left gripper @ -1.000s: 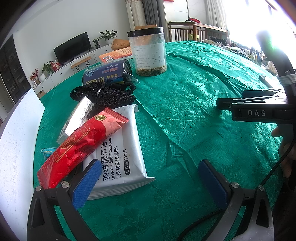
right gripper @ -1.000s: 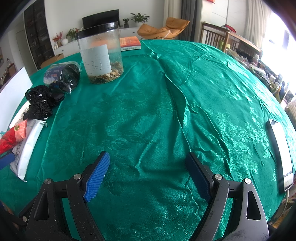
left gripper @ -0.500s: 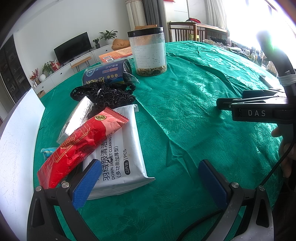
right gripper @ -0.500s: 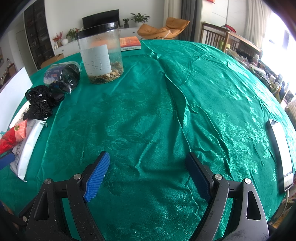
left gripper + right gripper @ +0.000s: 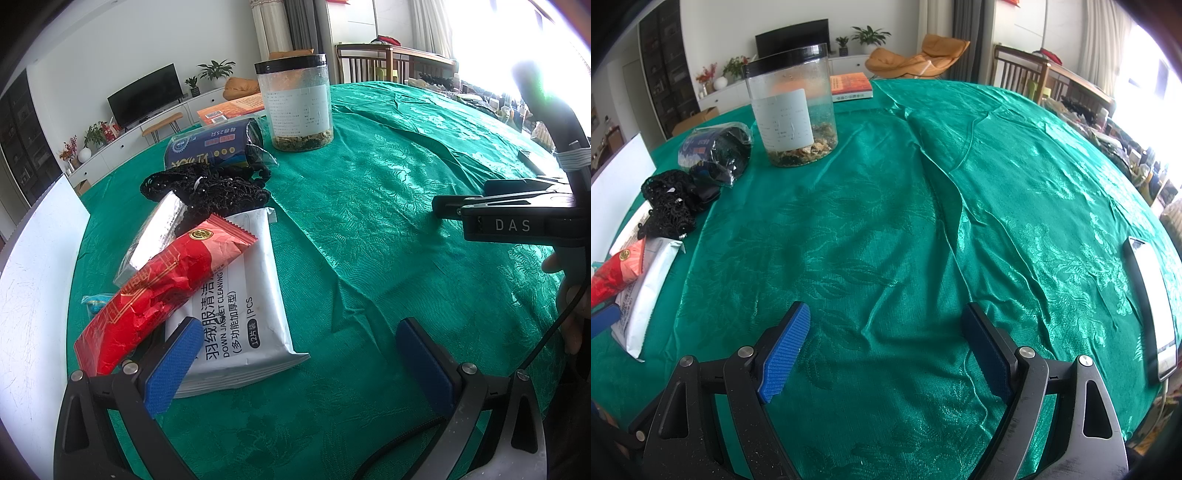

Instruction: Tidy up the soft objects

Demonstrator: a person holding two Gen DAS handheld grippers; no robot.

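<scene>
In the left wrist view a red crinkled packet (image 5: 162, 288) lies across a white pack of cleaning wipes (image 5: 243, 295). Behind them lie a silver foil packet (image 5: 151, 236), a black lace cloth (image 5: 210, 192) and a blue bagged roll (image 5: 210, 147). My left gripper (image 5: 299, 362) is open and empty, its left finger beside the wipes pack. My right gripper (image 5: 886, 347) is open and empty over bare green tablecloth (image 5: 886, 221). The red packet (image 5: 613, 273), wipes (image 5: 642, 295) and lace (image 5: 672, 203) show at the right view's left edge.
A clear jar with a black lid (image 5: 299, 107) stands behind the pile; it also shows in the right wrist view (image 5: 792, 110). A white board (image 5: 33, 280) stands at the left edge. An orange book (image 5: 851, 85) lies far back. A phone (image 5: 1152, 306) lies at the right edge.
</scene>
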